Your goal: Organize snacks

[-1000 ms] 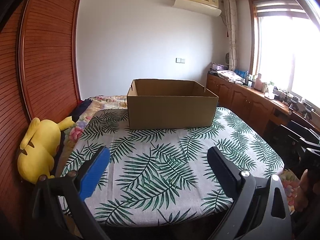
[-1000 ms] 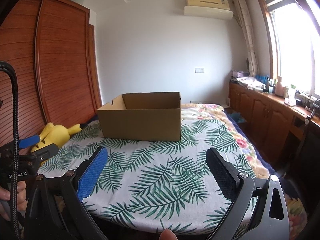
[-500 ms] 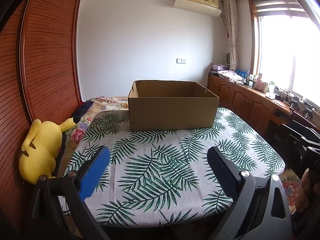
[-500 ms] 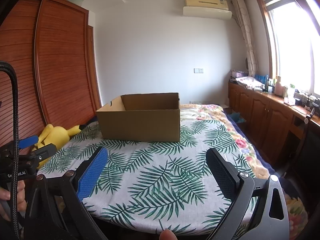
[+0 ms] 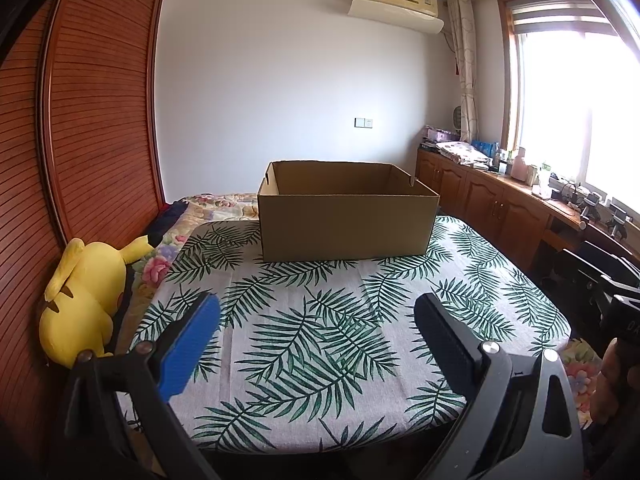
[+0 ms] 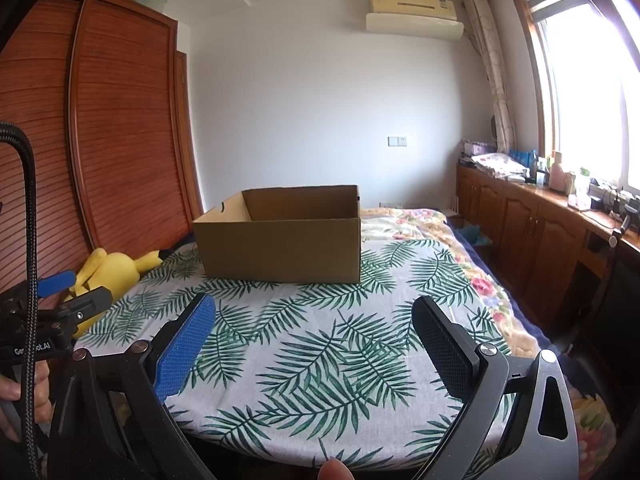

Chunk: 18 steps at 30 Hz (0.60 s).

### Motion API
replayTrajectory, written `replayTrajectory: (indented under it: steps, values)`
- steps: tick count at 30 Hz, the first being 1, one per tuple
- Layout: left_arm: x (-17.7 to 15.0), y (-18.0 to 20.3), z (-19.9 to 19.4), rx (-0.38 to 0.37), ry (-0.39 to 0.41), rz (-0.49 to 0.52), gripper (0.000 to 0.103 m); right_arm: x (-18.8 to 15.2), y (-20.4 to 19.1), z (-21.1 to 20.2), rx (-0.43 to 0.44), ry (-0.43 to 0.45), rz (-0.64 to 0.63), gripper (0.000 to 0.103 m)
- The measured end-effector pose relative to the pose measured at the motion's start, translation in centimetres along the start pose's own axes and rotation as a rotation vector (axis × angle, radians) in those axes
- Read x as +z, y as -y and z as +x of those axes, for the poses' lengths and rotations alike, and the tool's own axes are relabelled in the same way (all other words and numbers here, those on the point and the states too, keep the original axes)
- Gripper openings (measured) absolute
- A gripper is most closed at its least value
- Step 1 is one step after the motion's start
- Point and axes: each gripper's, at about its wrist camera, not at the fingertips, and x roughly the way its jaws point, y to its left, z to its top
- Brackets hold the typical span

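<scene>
Left gripper (image 5: pixel 316 312), lower centre of its frame: jaws spread wide, holding nothing, poised over the near edge of the palm-leaf tablecloth (image 5: pixel 320 344). Right gripper (image 6: pixel 314 312) likewise wide and unloaded, presumably readied for a first pick. Beyond both, at frame centre, an open cardboard box (image 5: pixel 346 224) rests on the cloth's far end, top open, likely to receive snacks. No snacks appear in either view. A yellow plush toy (image 5: pixel 82 304) lies at left, off the table.
</scene>
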Motion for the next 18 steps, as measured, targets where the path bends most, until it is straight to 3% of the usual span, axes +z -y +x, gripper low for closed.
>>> replayTrajectory:
  steps: [18]
  values:
    - [0.08, -0.05, -0.05, 0.003, 0.001, 0.003, 0.099, -0.07, 0.02, -0.03, -0.001, 0.000, 0.004, 0.100]
